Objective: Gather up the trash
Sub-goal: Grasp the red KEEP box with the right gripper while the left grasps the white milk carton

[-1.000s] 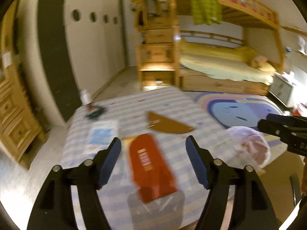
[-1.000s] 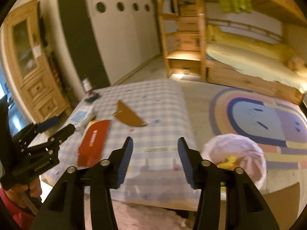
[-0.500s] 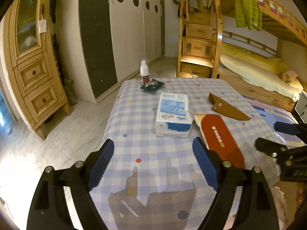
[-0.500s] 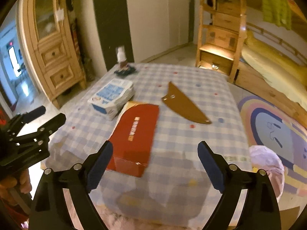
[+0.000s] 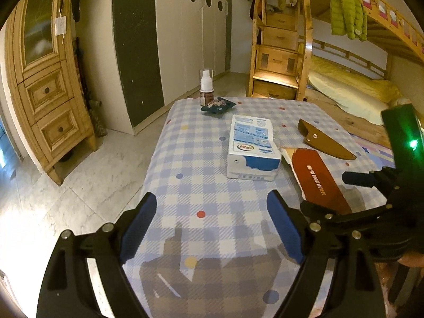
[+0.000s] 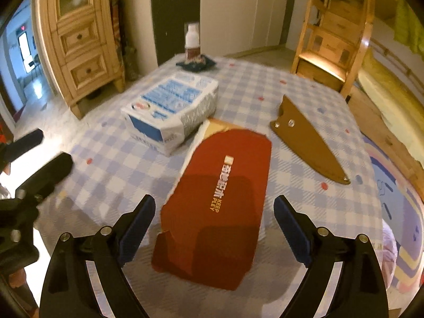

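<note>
A flat red carton (image 6: 225, 198) lies on the blue-checked table (image 6: 111, 164), its near end between the fingers of my open right gripper (image 6: 214, 225), which hovers just above it; the pads do not touch it. Beside it are a white-and-blue box (image 6: 172, 108) and a brown pointed sheath (image 6: 307, 137). At the far edge stand a small white-capped bottle (image 6: 192, 41) and a dark crumpled wrapper (image 6: 196, 62). My left gripper (image 5: 212, 225) is open over bare cloth, short of the white-and-blue box (image 5: 251, 148), with nothing between its fingers. The red carton (image 5: 316, 180) lies to its right.
A pale bin bag (image 6: 389, 241) sits on the floor at the table's right, on a coloured rug (image 6: 397, 185). A wooden cabinet (image 5: 53, 92) stands left across tiled floor. Bunk-bed stairs (image 5: 278, 53) rise behind the table. The two grippers are close side by side.
Both grippers have opened wider. Both views swung left from the bed and rug to the table. The right gripper dropped closer over the red carton; the left now faces bare cloth.
</note>
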Demonstrator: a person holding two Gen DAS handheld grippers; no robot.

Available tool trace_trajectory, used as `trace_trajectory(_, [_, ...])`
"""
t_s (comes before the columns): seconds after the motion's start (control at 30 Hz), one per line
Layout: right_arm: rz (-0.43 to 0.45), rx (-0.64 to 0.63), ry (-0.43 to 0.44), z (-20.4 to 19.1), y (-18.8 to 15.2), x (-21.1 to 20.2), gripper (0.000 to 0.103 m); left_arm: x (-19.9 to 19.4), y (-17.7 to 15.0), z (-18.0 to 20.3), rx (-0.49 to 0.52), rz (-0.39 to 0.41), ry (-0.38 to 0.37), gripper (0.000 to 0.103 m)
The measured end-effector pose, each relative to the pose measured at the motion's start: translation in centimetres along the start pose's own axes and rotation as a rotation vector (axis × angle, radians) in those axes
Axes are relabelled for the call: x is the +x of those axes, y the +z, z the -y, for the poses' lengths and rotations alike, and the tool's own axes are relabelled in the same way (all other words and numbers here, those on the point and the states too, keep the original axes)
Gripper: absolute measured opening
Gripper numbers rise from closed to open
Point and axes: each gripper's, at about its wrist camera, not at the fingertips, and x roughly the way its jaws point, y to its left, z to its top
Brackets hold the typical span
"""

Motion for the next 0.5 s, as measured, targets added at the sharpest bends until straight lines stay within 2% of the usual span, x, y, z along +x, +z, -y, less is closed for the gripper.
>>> trace_trajectory(0.07, [-0.017,0.004,-0.009,0.2,-0.2,0.2,0.090,0.1,0.0,-0.1,-0.004,-0.004,-0.001,0.083])
trace_trajectory(0.17, [-0.040,0.034,0.021,1.3,-0.6,0.4,0.091,0.2,0.0,-0.1,-0.005,-0.009,-0.003,0.083])
trace_trajectory(0.3, [-0.034,0.025,0.039,1.8,-1.4,0.0,0.091,0.1,0.0,0.2,0.002,-0.012,-0.011,0.083])
trace_trajectory(0.4, [-0.022,0.018,0.036,1.9,-1.9,-0.6,0.077,0.1,0.0,0.5,0.003,-0.016,-0.011,0.083])
trace_trajectory(0.5, [-0.005,0.003,0.038,1.8,-2.4,-1.2,0.077,0.0,-0.1,0.7,0.006,-0.021,-0.015,0.083])
